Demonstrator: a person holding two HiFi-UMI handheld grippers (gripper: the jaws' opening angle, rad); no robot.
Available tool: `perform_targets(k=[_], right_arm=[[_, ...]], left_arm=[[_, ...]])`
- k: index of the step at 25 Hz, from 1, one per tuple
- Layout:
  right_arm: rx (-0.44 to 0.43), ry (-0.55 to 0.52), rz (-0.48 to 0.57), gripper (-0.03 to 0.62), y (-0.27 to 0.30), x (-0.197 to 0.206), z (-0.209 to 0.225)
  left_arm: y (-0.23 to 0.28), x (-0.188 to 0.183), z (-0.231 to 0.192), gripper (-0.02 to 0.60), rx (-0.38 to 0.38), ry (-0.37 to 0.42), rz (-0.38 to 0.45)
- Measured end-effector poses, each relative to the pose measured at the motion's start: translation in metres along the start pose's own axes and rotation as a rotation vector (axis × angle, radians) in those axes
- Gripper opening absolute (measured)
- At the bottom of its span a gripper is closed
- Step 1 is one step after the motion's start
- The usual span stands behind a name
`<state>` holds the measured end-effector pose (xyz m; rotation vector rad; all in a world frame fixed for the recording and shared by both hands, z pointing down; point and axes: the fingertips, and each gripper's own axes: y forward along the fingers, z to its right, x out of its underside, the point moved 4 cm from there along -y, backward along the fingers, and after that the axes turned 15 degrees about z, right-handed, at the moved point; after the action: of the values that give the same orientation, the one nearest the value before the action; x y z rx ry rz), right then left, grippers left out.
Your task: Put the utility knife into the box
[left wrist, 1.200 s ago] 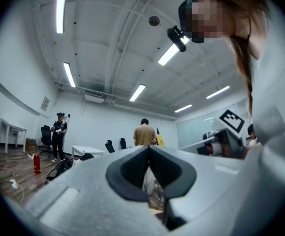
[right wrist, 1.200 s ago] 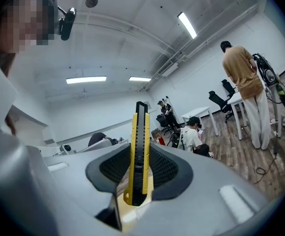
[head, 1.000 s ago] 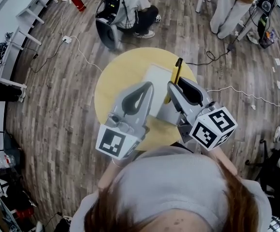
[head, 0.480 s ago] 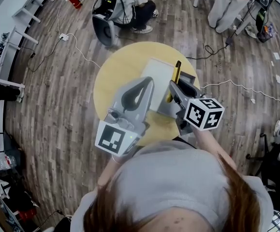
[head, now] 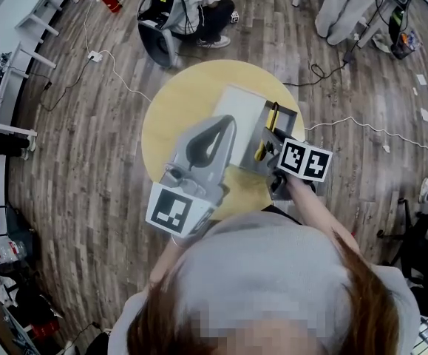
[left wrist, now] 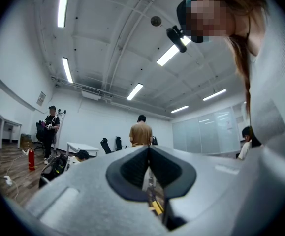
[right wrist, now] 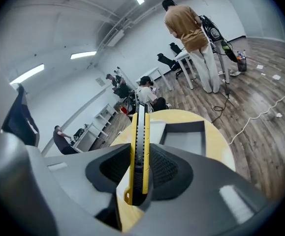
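A yellow and black utility knife (right wrist: 138, 151) stands upright between the pads of my right gripper (right wrist: 139, 173), which is shut on it. In the head view the utility knife (head: 268, 127) hangs over the near left part of the grey open box (head: 292, 117), with the right gripper (head: 266, 145) just above the box's near edge. The box (right wrist: 183, 128) lies on the round yellow table (right wrist: 220, 146), ahead and right of the blade. My left gripper (head: 224, 126) is raised over the table's middle, its jaws together and empty; its tips (left wrist: 148, 150) meet in the left gripper view.
A white lid (head: 237, 112) lies beside the box on the table (head: 177, 109). Cables (head: 361, 130) run over the wooden floor. One person crouches beyond the table (head: 199, 6), another stands at the back right (right wrist: 186, 28). White shelves (head: 21, 58) line the left.
My right gripper has tipped forward and down with the knife, bringing it from above the table to over the box. The left gripper has stayed nearly in place.
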<state>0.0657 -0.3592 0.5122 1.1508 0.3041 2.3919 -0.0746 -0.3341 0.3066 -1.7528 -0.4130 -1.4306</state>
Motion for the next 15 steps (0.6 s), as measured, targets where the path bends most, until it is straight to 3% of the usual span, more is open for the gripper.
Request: perform_targets(k=[4,15], right_arm=[[0.060,0.067,-0.063,0.120,0.008,0.016,0.015],[0.192,0.080,-0.158,0.120,0.028,0.045,0.046]], left_arm=[[0.000,-0.001,0.003,0.003,0.005,-0.003,-0.004],[-0.004,-0.004,0.000,0.003,-0.013,0.000,-0.005]])
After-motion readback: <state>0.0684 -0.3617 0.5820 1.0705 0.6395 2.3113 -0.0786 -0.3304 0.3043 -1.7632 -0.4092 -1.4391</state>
